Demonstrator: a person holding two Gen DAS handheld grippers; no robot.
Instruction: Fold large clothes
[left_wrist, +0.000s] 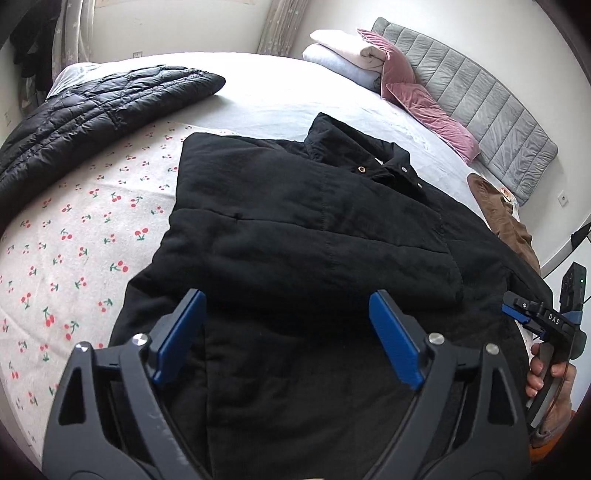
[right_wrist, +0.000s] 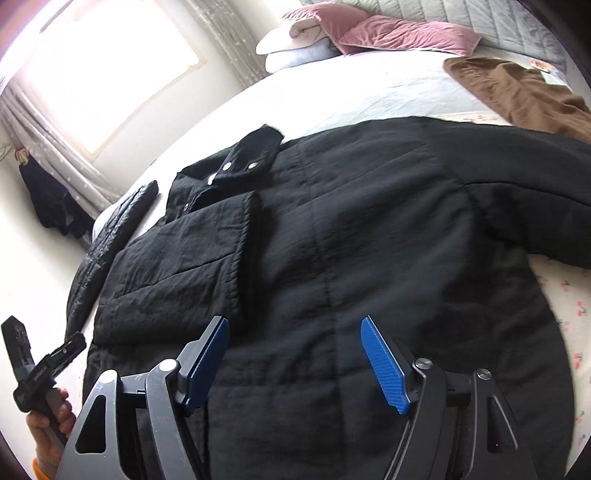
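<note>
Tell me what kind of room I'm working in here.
Most likely a bedroom: the black jacket lies on a bed with a padded grey headboard, pink pillows against it, and a curtained window beyond.

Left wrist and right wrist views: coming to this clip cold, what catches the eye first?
A big black padded jacket fills the middle of the bed, one sleeve already folded across its body and the snap-button collar toward the headboard. Both claws, left and right, hover open over its near hem, gripping nothing. Beside it lie a shiny black quilted puffer jacket on the cherry-print sheet and dusty-pink velvet cushions against the grey headboard.
</note>
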